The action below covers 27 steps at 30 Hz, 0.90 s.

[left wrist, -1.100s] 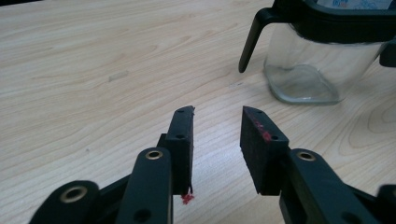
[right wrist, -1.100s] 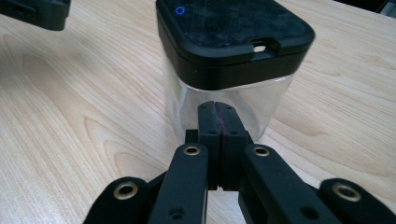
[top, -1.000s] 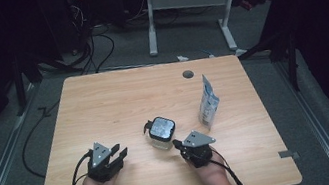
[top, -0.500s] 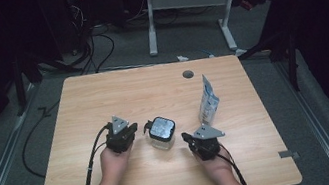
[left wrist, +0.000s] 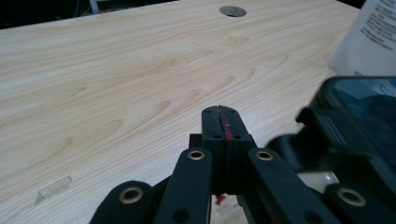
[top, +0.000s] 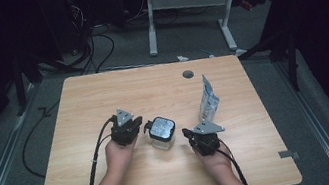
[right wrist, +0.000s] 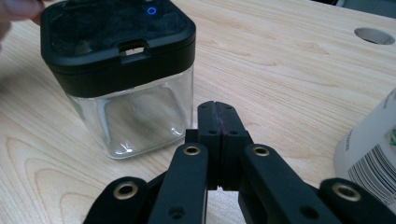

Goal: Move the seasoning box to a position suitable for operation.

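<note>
Both jaws are clenched empty. The left hand-held gripper (top: 132,123) sits just left of the black-lidded clear jar (top: 161,133); the right hand-held gripper (top: 190,133) sits just right of it, near a white pouch (top: 206,99), on the tabletop (top: 88,100).

I see both forearms entering from the bottom edge of the high view, each hand gripping one gripper. My left gripper (top: 133,123) sits forward of the left hand (top: 120,151), jaws pressed fully together. My right gripper (top: 188,132) sits ahead of the right hand (top: 212,158), jaws likewise closed flush, nothing between them. Cables trail back along both wrists.
</note>
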Each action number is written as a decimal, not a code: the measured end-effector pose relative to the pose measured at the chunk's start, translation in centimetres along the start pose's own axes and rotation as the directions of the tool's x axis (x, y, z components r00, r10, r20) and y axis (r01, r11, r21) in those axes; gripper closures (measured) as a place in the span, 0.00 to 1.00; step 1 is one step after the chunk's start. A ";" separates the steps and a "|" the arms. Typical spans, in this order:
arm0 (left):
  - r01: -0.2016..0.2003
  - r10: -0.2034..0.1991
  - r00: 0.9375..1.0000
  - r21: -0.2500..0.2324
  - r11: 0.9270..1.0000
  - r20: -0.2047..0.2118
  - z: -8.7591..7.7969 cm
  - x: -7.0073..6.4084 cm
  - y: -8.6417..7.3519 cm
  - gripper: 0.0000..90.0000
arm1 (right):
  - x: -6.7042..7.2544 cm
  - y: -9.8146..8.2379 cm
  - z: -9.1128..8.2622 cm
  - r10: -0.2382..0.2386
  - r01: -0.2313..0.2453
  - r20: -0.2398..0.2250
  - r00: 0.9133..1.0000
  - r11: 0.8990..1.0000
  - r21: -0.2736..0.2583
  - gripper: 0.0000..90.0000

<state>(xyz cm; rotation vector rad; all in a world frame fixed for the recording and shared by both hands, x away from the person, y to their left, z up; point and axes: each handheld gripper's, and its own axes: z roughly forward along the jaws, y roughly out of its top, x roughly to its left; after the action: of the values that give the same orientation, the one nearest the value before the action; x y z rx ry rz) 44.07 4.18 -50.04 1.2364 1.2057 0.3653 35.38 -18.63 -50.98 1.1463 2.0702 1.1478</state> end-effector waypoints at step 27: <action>-0.056 0.057 0.997 -0.029 0.998 0.060 -1.2 -5.4 -1.0 1.00 | 0.2 -2.6 -4.6 -0.039 0.038 -0.014 0.999 0.998 -0.050 1.00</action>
<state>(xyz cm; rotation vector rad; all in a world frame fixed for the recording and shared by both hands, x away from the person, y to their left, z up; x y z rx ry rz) 40.59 0.22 -48.03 1.2514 1.1127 0.3822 30.71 -21.21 -50.85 1.0726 2.0544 1.1866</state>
